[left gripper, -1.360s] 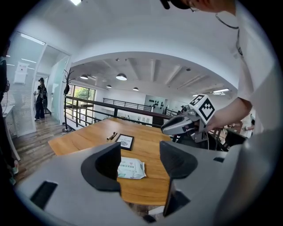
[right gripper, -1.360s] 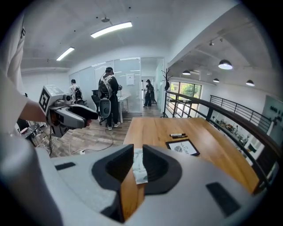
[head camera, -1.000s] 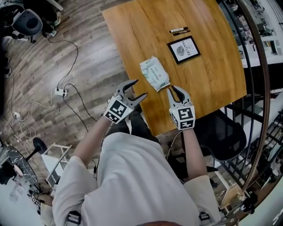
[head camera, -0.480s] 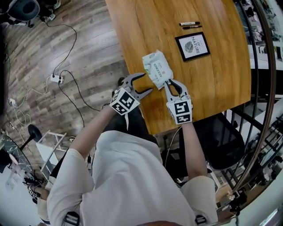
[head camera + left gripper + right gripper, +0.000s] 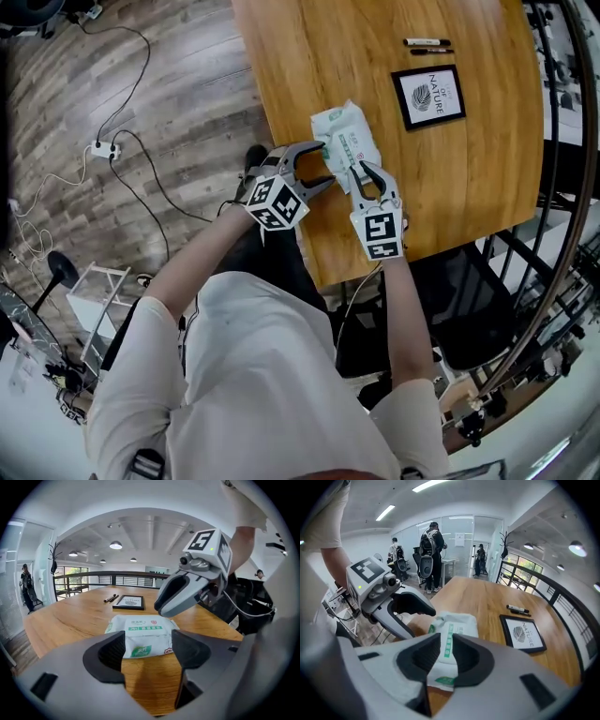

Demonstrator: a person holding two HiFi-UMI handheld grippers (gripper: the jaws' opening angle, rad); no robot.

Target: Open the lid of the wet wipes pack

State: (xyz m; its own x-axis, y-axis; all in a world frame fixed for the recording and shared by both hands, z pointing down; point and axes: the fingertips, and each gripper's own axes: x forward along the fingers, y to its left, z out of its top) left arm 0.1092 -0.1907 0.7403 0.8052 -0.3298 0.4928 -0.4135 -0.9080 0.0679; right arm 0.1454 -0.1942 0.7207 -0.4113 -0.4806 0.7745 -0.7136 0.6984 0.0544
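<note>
The wet wipes pack (image 5: 345,141), white with green print, lies flat on the wooden table (image 5: 469,178) near its left edge. My left gripper (image 5: 326,162) is open at the pack's near left corner. Its jaws have just been opening, and nothing is pressed between them. In the left gripper view the pack (image 5: 143,634) lies just beyond the wide gap of that gripper (image 5: 147,651). My right gripper (image 5: 361,169) hangs over the pack's near end, its jaws a narrow gap apart. In the right gripper view the pack (image 5: 457,625) shows through this gap (image 5: 446,656).
A black-framed picture (image 5: 429,96) and two markers (image 5: 427,45) lie further back on the table. The table's left edge drops to a wood floor with cables and a power strip (image 5: 98,148). A black chair (image 5: 469,300) stands at the near right.
Both grippers have come down and forward onto the pack's near end. The left jaws stand a little wider. The pack has not moved on the table.
</note>
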